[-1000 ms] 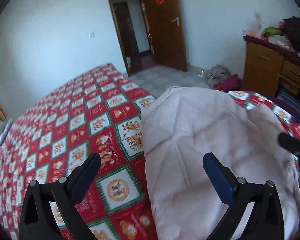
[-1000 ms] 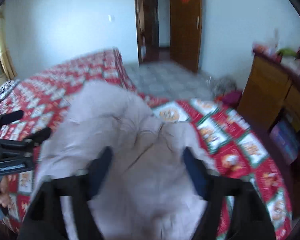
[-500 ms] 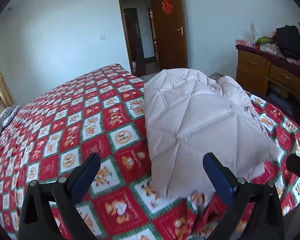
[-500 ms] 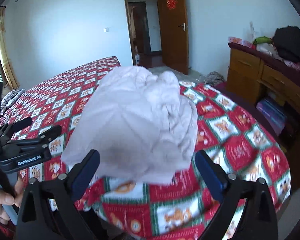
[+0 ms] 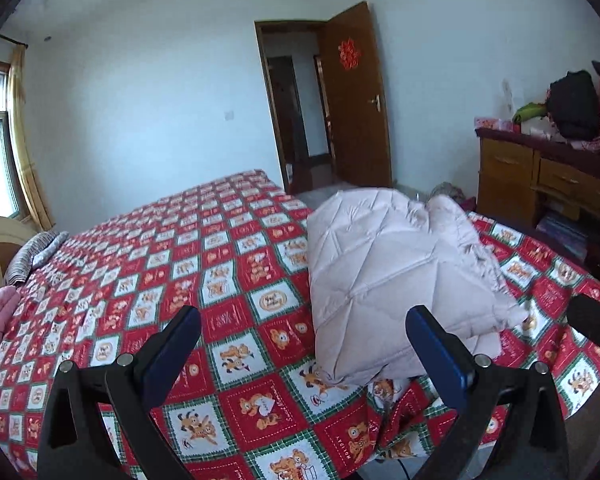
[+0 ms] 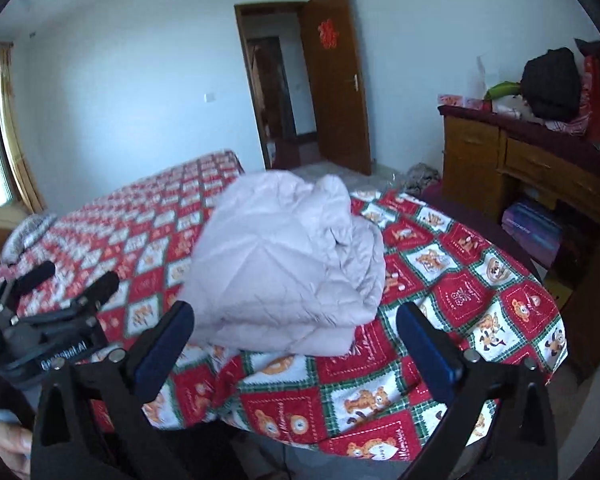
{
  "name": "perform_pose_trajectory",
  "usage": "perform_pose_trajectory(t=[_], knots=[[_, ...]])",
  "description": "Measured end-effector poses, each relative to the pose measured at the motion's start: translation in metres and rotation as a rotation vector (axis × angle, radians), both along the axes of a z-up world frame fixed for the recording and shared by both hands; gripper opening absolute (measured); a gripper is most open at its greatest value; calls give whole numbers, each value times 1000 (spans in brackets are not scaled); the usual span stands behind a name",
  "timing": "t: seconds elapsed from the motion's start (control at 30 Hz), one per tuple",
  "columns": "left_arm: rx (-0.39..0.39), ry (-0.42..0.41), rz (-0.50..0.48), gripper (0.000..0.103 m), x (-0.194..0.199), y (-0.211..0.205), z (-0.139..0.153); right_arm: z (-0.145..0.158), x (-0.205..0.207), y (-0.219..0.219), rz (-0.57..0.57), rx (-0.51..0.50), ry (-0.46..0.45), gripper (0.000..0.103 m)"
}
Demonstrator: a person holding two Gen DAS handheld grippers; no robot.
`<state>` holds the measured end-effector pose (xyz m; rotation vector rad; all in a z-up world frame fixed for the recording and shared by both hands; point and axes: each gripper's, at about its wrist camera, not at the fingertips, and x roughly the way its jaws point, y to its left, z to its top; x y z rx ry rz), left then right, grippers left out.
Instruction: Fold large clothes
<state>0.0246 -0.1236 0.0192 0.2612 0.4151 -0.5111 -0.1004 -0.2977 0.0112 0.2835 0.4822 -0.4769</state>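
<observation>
Lying folded near the foot corner of the bed [image 5: 148, 264], the pale quilted coat [image 5: 384, 276] sits as a puffy stack on the red checked bedspread, close to the near edge. My worry is that the padding springs back and the top layer slides open, or the bundle slumps off the edge, since nothing is pressing on it. Both hands are held back from the bed, tilted a little downward toward the coat. The left gripper [image 5: 304, 344] has its jaws wide apart with nothing between them. The right gripper [image 6: 296, 340] is opening to its widest, also empty, with the coat lying beyond its fingertips. The wooden desk [image 6: 512, 160] stands at the right, well apart.
</observation>
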Motion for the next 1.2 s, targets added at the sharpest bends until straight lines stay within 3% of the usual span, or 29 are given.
perform_pose_trajectory(t=[0.1,0.2,0.43,0.8,1.2], knots=[[-15,14,-1,102,-6,4,7,12,-9,5,-6,0,-49,103],[-28,21,-25,102,-13,6,15,25,-17,16,-14,-68,-97,103],[-59,-50,-26,102,-32,13,32,41,-32,35,-12,-171,-192,103],[-109,-73,-4,102,-35,25,43,40,-31,34,-32,-177,-182,103],[-106,-71,-1,102,-37,26,43,38,-27,36,-20,-174,-168,103]])
